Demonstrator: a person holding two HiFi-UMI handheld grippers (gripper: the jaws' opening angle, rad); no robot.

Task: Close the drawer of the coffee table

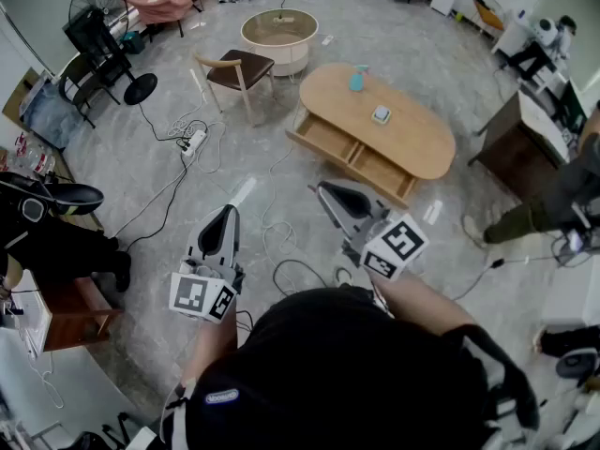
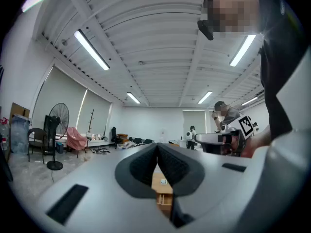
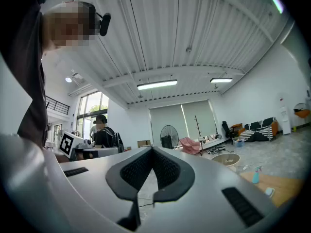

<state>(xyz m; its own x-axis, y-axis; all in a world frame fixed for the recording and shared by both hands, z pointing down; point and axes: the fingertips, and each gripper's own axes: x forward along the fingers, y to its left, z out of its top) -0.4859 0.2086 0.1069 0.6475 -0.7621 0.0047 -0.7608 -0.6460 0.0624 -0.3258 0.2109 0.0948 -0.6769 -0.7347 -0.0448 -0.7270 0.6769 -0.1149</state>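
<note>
Left gripper view shows the 2 dark pads of the left gripper point(image 2: 157, 149) pressed together with nothing between them. Right gripper view shows the same for the right gripper point(image 3: 151, 152): jaws closed and empty. Both are held flat, side by side, in front of the person. They point across the floor toward the coffee table point(image 1: 412, 143), which is well apart from them. Shut jaws probably make a firm tip for pushing, so no grip is needed for this job. The drawer point(image 1: 328, 141) hangs open on the side of the table facing the person, and its 2 wooden parts look empty. On the table top stand a blue spray bottle point(image 1: 358, 80) and a small white box point(image 1: 381, 114). Each gripper's cube has black and white square markers point(image 1: 397, 247), but no words can be read anywhere.
</note>
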